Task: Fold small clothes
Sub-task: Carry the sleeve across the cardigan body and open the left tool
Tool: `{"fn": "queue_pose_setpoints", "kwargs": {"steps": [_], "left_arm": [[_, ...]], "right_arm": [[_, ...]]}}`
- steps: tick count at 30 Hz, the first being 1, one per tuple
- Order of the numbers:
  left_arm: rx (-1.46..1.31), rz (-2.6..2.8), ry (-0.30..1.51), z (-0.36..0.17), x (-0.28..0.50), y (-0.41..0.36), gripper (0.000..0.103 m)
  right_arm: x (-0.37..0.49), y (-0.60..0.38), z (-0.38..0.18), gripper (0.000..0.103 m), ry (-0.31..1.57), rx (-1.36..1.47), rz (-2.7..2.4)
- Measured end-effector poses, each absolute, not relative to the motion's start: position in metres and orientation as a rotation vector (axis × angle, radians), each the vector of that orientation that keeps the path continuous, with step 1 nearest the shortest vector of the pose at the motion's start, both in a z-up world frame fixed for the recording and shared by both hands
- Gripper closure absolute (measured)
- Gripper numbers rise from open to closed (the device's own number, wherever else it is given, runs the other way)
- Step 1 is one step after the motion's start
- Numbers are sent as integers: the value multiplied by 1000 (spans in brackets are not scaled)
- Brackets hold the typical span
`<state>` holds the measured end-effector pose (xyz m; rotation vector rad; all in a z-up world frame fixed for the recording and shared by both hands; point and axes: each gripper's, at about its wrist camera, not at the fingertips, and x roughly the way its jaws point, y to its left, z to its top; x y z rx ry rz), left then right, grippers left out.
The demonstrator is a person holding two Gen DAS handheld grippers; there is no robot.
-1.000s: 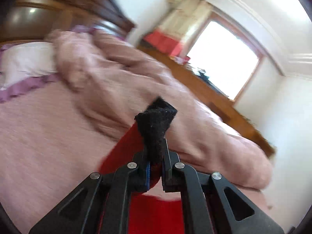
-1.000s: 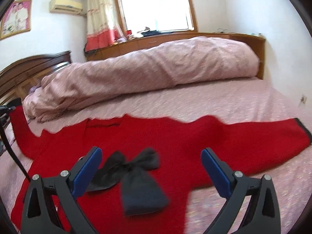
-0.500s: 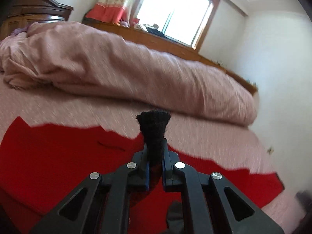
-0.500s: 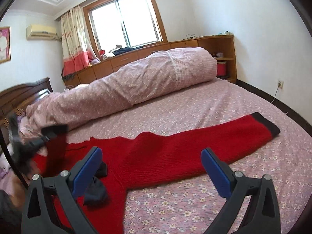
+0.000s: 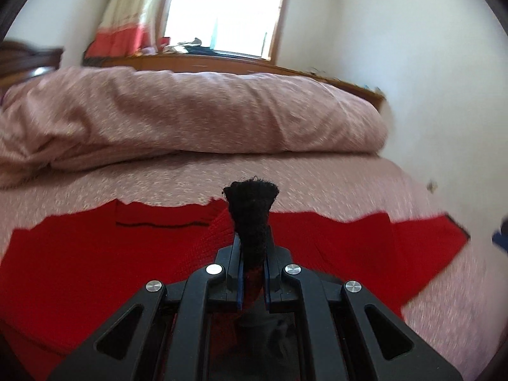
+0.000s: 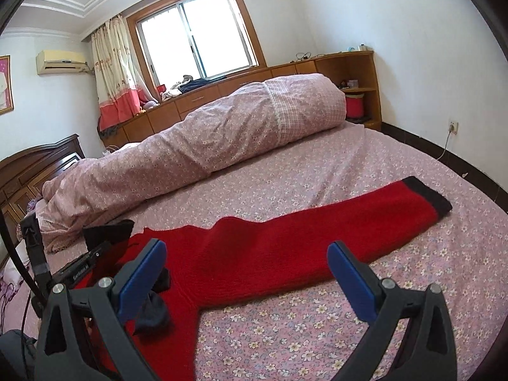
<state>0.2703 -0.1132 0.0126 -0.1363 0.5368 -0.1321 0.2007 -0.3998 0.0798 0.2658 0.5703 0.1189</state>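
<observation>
A red sweater (image 6: 285, 254) lies flat on the flowered bedsheet (image 6: 317, 333). One sleeve stretches out to the right and ends in a black cuff (image 6: 428, 195). My left gripper (image 5: 252, 247) is shut on the other sleeve's black cuff (image 5: 250, 209) and holds it up over the sweater's body (image 5: 95, 254), the sleeve trailing below it. From the right wrist view that held cuff (image 6: 108, 231) shows at the left. My right gripper (image 6: 247, 246) stands open above the sweater's lower edge with nothing between its fingers. A dark sock-like piece (image 6: 152, 314) lies on the sweater by its left finger.
A rolled pink duvet (image 6: 206, 139) runs along the far side of the bed. A dark wooden headboard (image 6: 28, 171) is at the left, and wooden cabinets (image 6: 222, 92) stand under the window. The bed's right edge drops toward a wall with a socket (image 6: 454, 126).
My left gripper swung from the pillow side to over the sweater's middle, carrying the cuff. The right gripper shifted right, off the dark piece, then held still.
</observation>
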Motion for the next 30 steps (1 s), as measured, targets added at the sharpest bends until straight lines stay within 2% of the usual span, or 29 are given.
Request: {"fn": "queue_pose_setpoints", "kwargs": {"steps": [5, 7, 14, 16, 18, 25, 30], "left_arm": [[-89, -159, 583, 3, 271, -127, 99], [-95, -182, 608, 0, 272, -128, 95], [-56, -289, 617, 9, 246, -142, 87], [-42, -332, 613, 14, 235, -146, 77], [-27, -367, 617, 18, 229, -149, 72], [-44, -315, 635, 27, 222, -138, 71], [21, -141, 669, 30, 219, -101, 71]], "right_arm": [[202, -394, 77, 0, 585, 243, 118], [202, -393, 77, 0, 586, 232, 119], [203, -394, 75, 0, 597, 230, 119], [204, -396, 74, 0, 603, 240, 118], [204, -399, 73, 0, 607, 253, 124], [209, -425, 69, 0, 621, 233, 88], [225, -488, 46, 0, 691, 307, 8]]}}
